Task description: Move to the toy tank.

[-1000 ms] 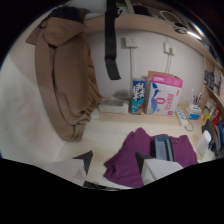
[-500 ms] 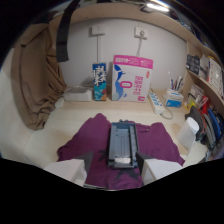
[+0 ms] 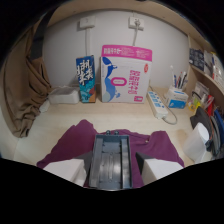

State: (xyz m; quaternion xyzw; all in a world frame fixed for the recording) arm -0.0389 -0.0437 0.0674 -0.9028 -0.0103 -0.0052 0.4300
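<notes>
Toy tank (image 3: 111, 161): grey-blue, boxy, lying on a purple cloth (image 3: 70, 145) on the pale desk (image 3: 60, 117). It sits lengthwise between the two white fingers of the gripper (image 3: 111, 172), its far end pointing toward 12 o'clock. The fingers are spread apart; the left finger (image 3: 67, 171) flanks the tank at 9 o'clock, the other at 3 o'clock, each with a narrow dark gap to the tank's side, so contact cannot be confirmed. The cloth spreads out from under the tank toward 10 and 2 o'clock.

Beyond the tank, at 12 o'clock against the white wall, stands a pink-and-white box (image 3: 126, 73); a blue carton (image 3: 86, 78) stands just beside it at 11 o'clock. A white tray (image 3: 64, 95) lies near the carton's far side. A white power strip (image 3: 157, 103) runs along the desk at 1 o'clock, with a pen cup (image 3: 176, 95) beyond it. A brown cloth (image 3: 22, 95) hangs at 10 o'clock.
</notes>
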